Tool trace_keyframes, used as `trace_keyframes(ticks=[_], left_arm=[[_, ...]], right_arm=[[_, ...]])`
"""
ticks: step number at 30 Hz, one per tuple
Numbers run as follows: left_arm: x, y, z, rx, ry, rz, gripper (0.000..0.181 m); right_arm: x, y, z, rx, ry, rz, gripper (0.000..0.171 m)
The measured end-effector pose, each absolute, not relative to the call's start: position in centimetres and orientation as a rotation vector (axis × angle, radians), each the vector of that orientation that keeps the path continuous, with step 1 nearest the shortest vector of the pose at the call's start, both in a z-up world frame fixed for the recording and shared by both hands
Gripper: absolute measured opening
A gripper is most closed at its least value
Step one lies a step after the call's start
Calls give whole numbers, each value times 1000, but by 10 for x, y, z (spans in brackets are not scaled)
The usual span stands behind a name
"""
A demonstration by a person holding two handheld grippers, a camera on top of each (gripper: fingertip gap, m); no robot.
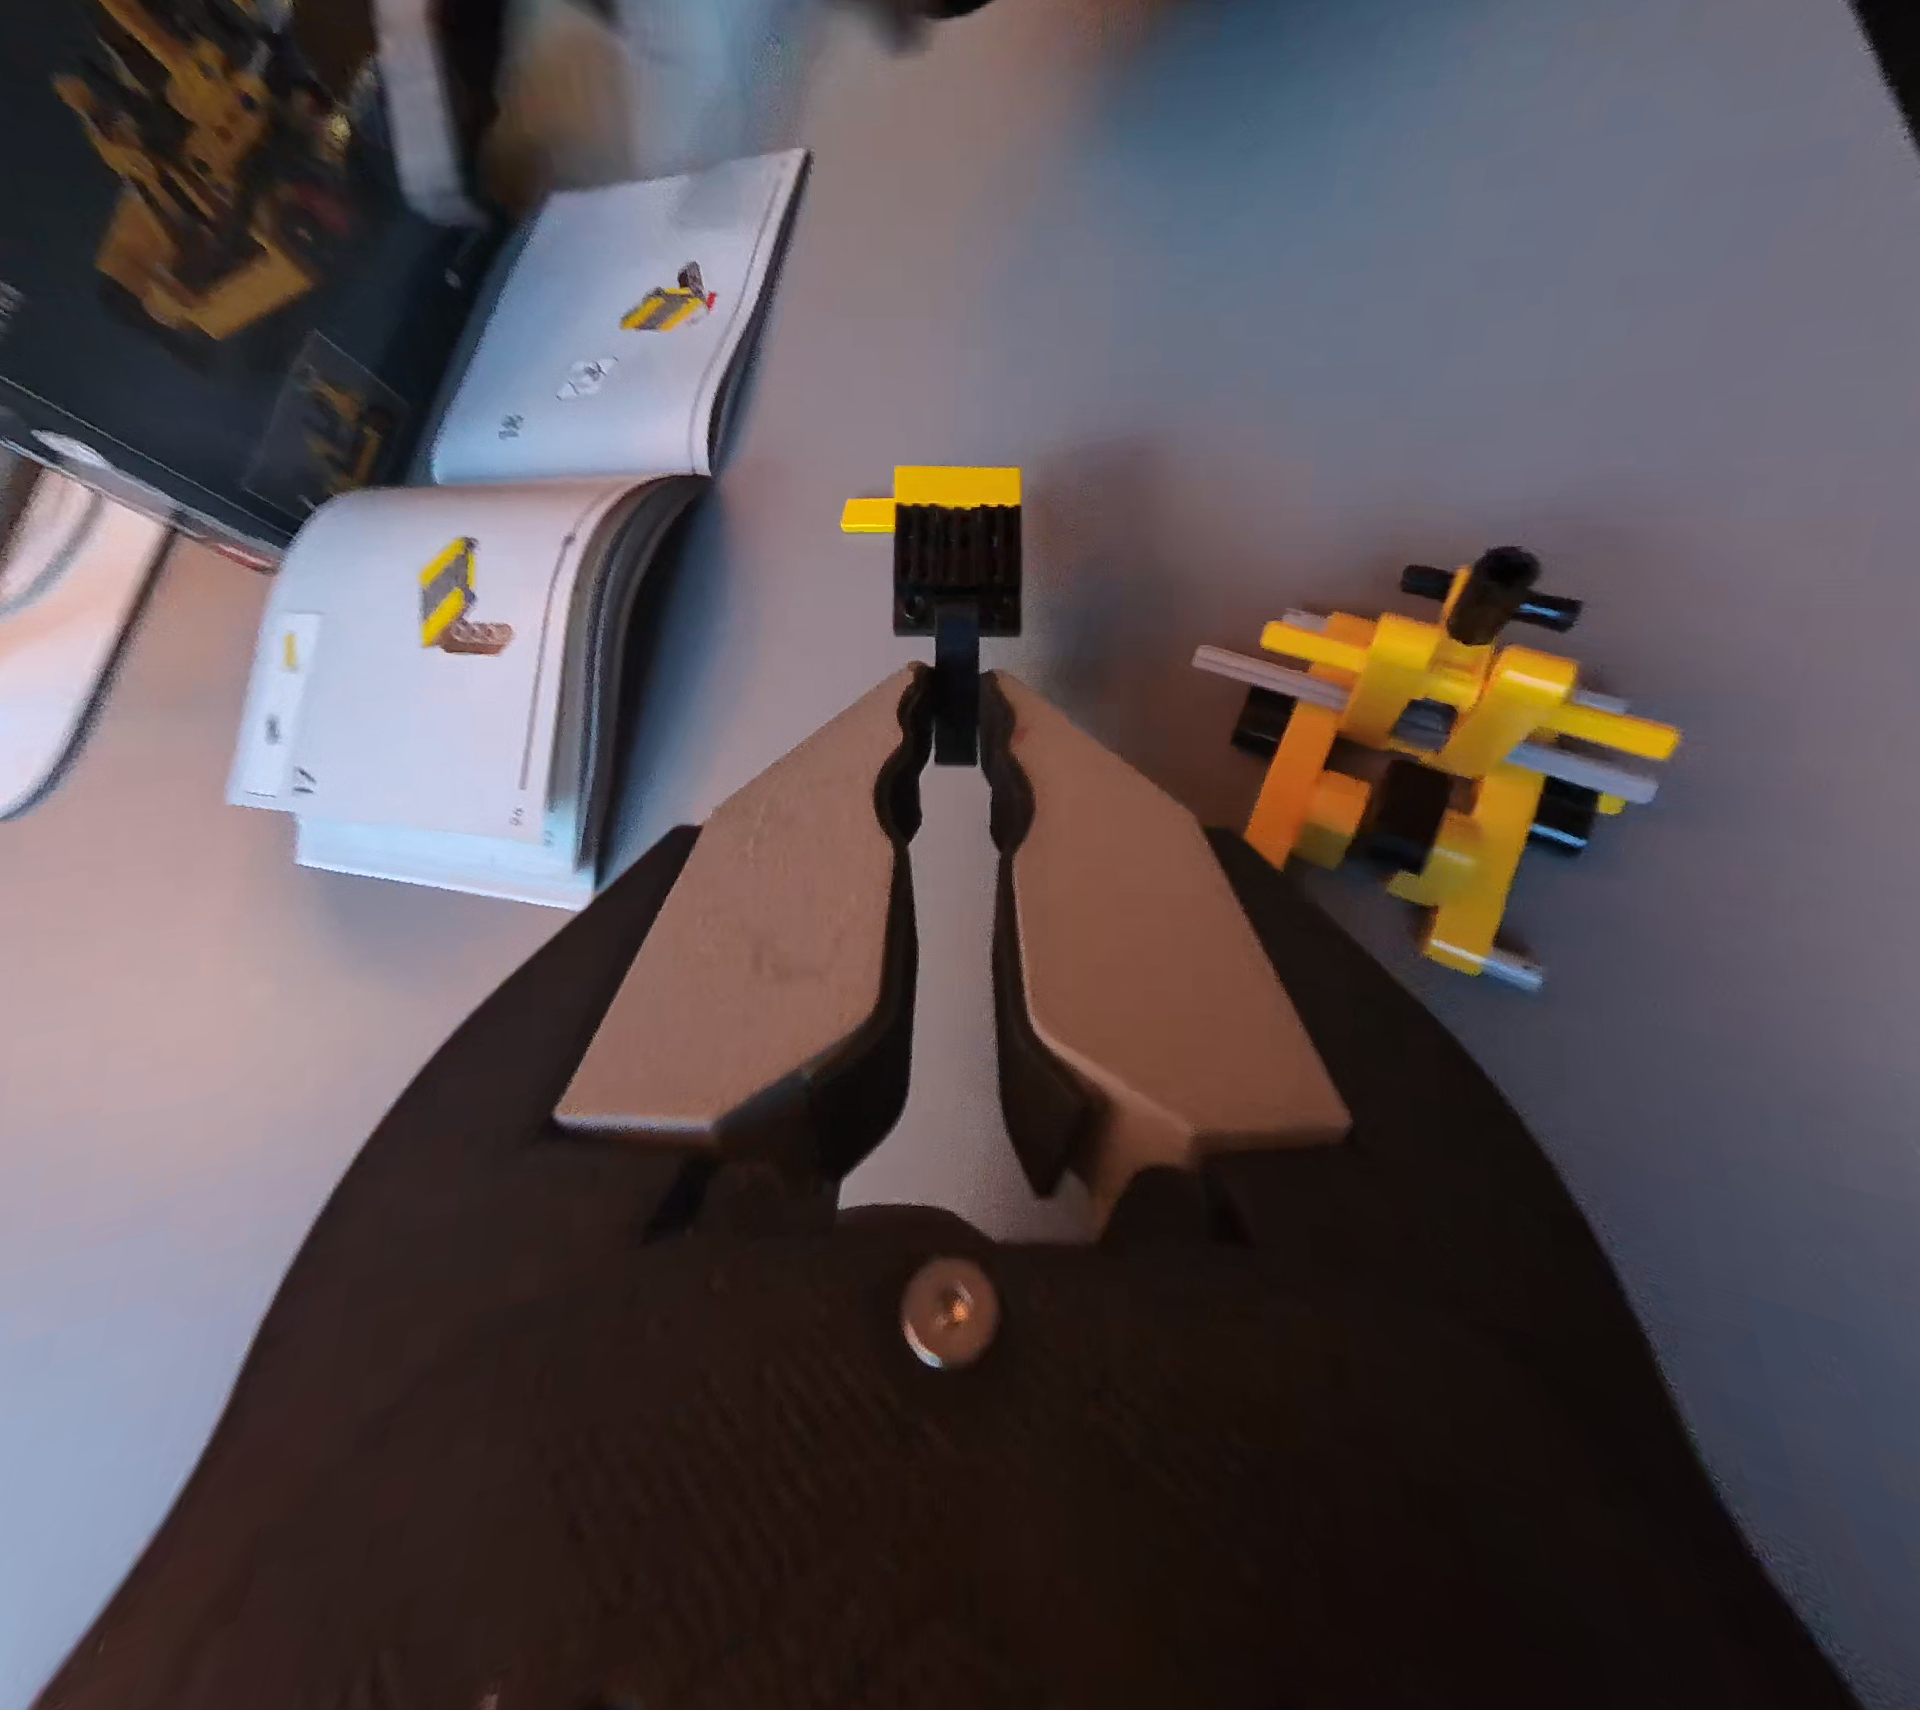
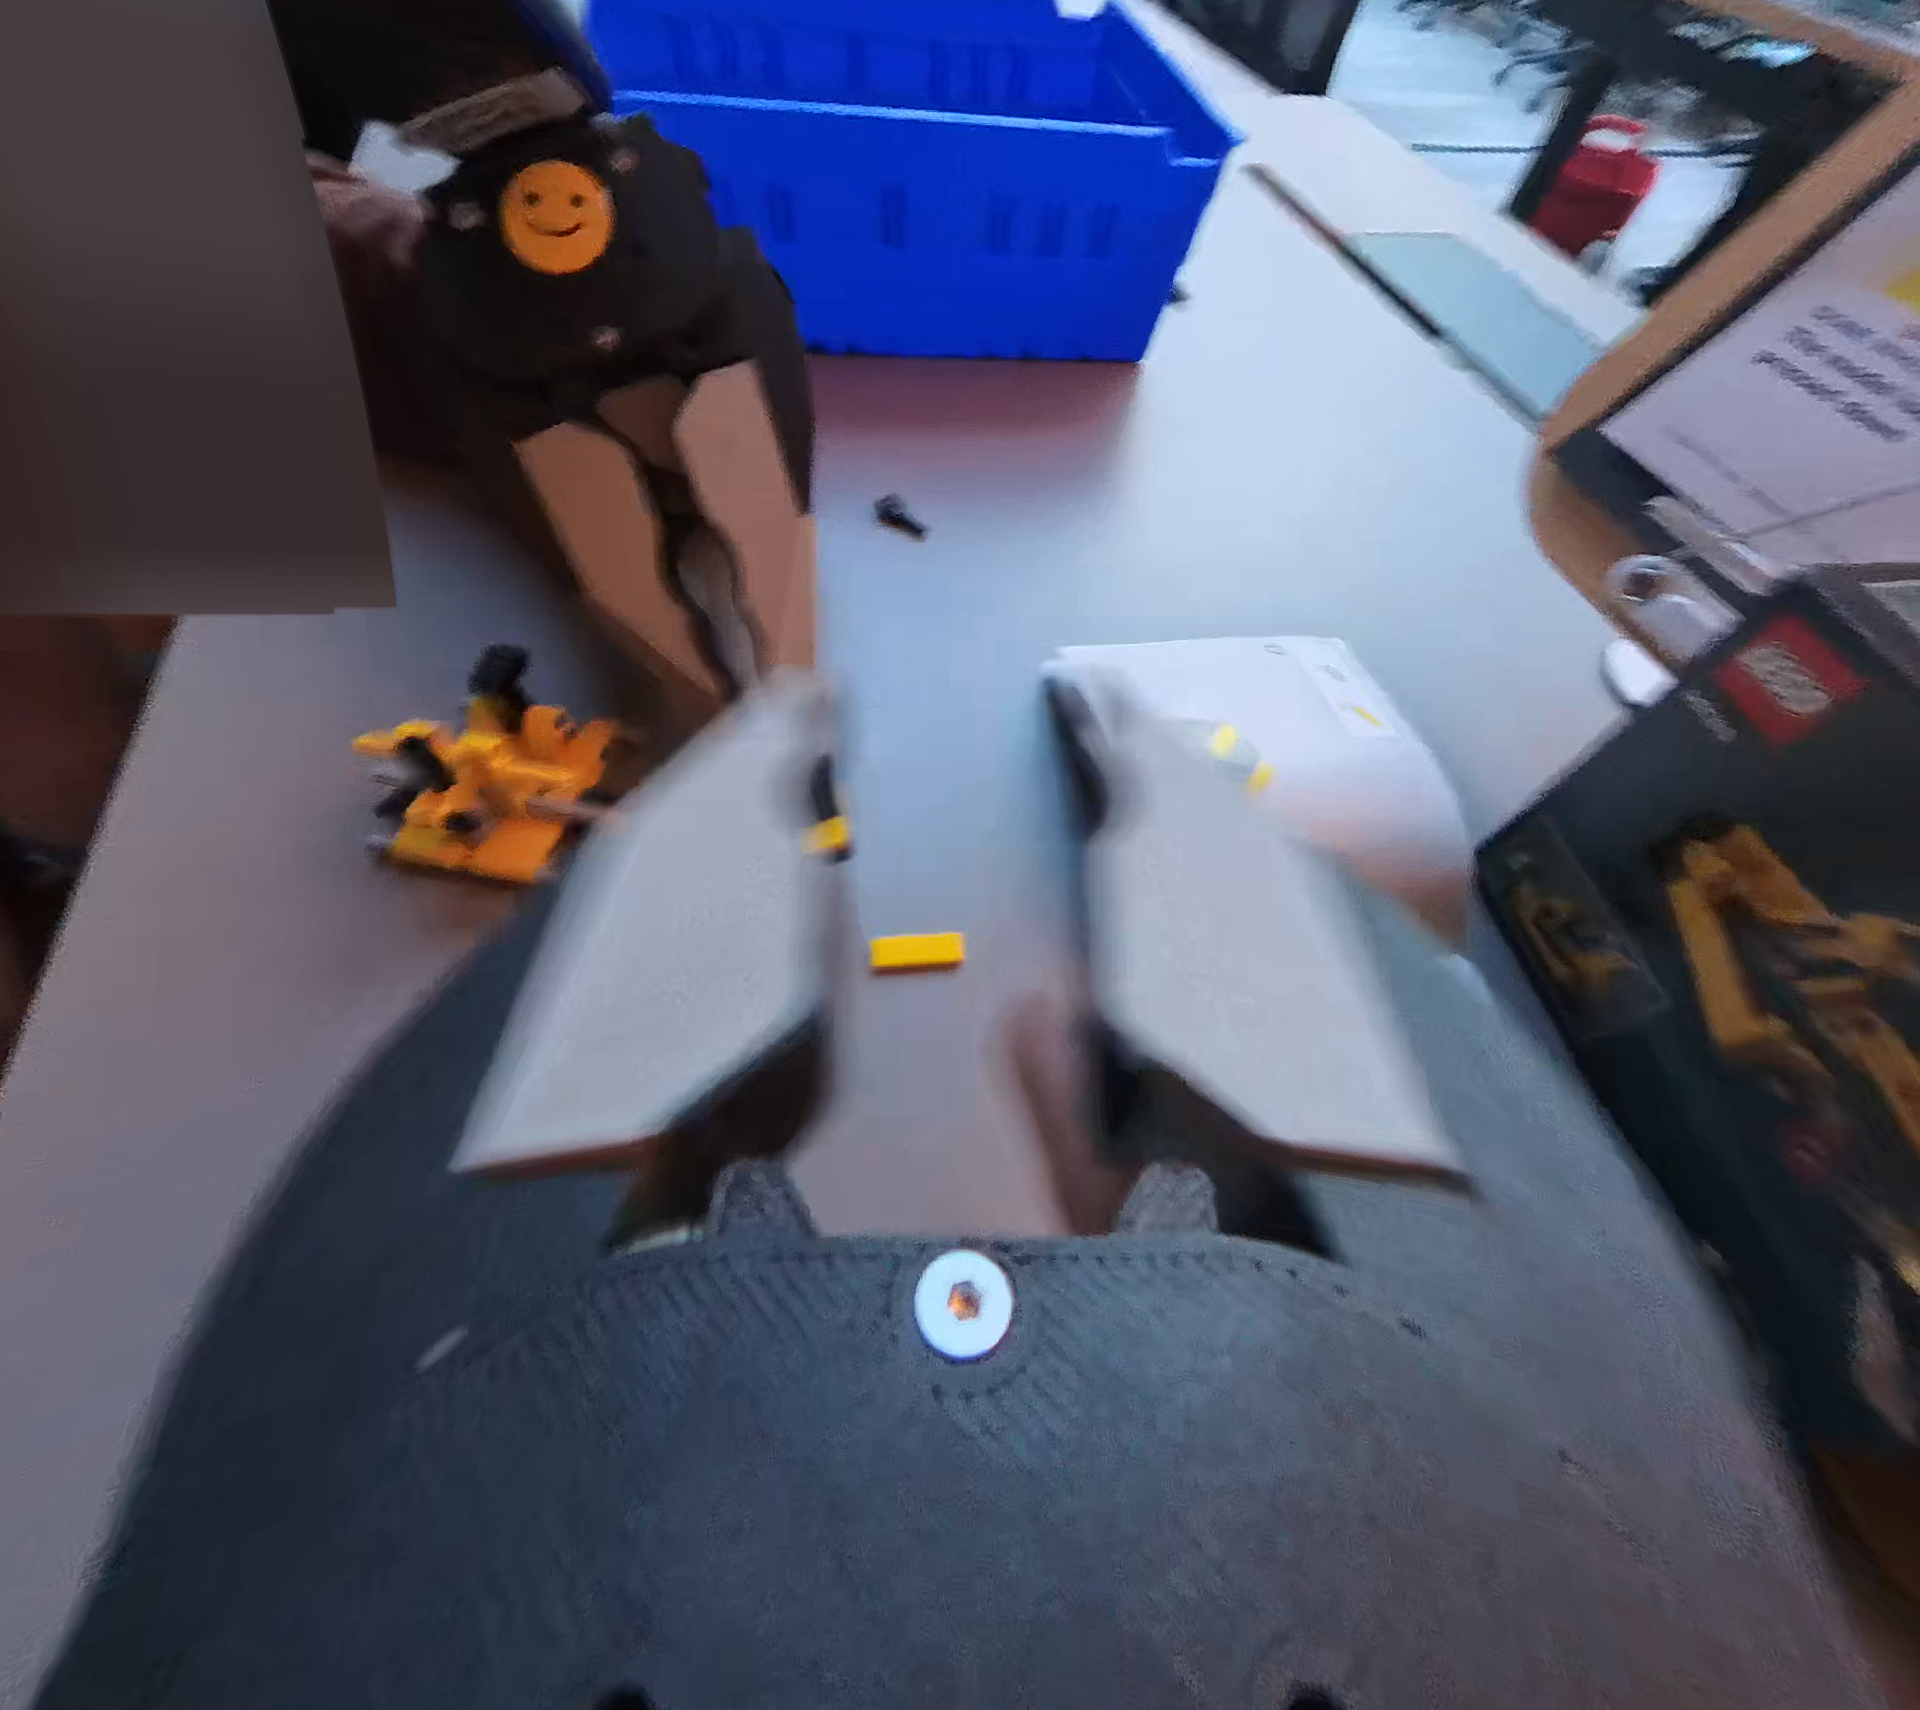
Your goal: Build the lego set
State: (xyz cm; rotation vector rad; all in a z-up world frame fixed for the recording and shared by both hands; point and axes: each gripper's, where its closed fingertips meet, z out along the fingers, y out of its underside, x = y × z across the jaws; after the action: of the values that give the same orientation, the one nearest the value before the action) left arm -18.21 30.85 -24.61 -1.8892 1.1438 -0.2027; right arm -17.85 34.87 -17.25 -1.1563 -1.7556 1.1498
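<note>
A: So, in the left wrist view, what are the left tongs (image 1: 954, 704) doing?

B: They are clamped on the black stem of a small black-and-yellow brick piece (image 1: 954, 554), held above the grey surface (image 1: 1299, 258). A half-built yellow model (image 1: 1439, 761) sits on the surface just to the right of it. The open instruction booklet (image 1: 499, 580) lies to the left, toward the surface's left edge, with the dark set box (image 1: 197, 185) behind it.

A: And the right wrist view?

B: The right tongs (image 2: 940, 725) stand wide apart, holding nothing. A flat yellow plate (image 2: 916, 951) lies on the surface between them. A tiny black pin (image 2: 899, 515) lies farther off, short of the blue bin (image 2: 904, 206). The yellow model is at the left, near the left tongs, which carry an orange smiley sticker (image 2: 556, 216). The booklet and box sit by the right edge. This view is blurred.
</note>
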Motion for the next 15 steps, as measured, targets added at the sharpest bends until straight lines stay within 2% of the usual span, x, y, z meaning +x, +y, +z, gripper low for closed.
trace_keyframes(ticks=[1,4,5,7,8,9,11,15], left_arm=[[-182,309,-245,-1856,1163,-174,5],[-180,309,-249,-1867,1153,-195,5],[-183,312,-250,-1902,1124,-191,5],[-187,317,-247,-1916,1065,-210,5],[-188,317,-244,-1916,1041,-231,5],[-188,317,-242,-1914,1022,-257,5],[-189,318,-236,-1905,984,-296,4],[-184,315,-231,-1889,974,-354,4]], right_arm=[[-175,343,-176,-1154,-1797,1163,80],[-172,335,-185,-1137,-1860,1140,61],[-171,332,-189,-1125,-1888,1126,62],[-172,333,-204,-1153,-1937,1061,75],[-171,333,-211,-1158,-1971,1027,70],[-172,333,-215,-1147,-1986,993,58],[-173,327,-223,-1106,-2021,958,51],[-182,324,-231,-1060,-2023,849,27]])
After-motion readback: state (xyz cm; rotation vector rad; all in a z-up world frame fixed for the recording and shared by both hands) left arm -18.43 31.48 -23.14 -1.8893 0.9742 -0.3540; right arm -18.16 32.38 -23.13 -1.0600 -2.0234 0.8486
